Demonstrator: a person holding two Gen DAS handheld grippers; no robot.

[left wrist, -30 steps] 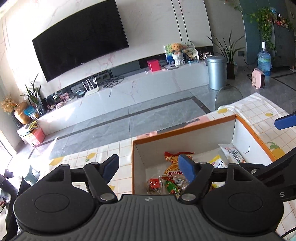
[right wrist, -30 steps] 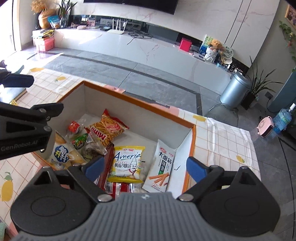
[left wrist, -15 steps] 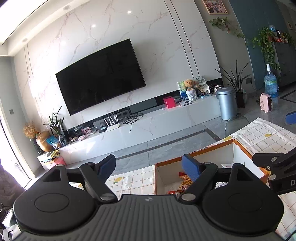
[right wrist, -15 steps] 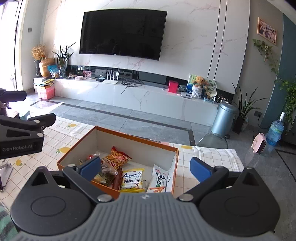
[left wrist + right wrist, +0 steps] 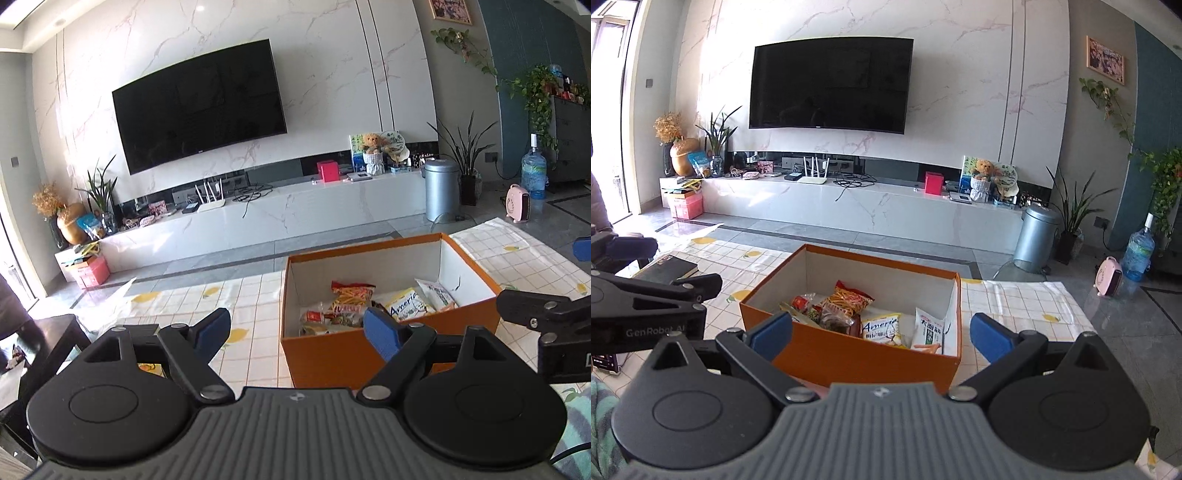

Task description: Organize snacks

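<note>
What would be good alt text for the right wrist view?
An open orange box of snack packets, including a yellow chip bag, sits on a lemon-print tablecloth. The open, empty right gripper frames it; a wall TV hangs beyond.

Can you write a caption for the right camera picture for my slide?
Open right claw in front of an orange box of snack packets on a checked tablecloth.

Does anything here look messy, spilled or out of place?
Nothing is spilled. The snack packets lie jumbled at one end of the orange box; the other end is bare. Both grippers, left and right, are open and empty.
</note>
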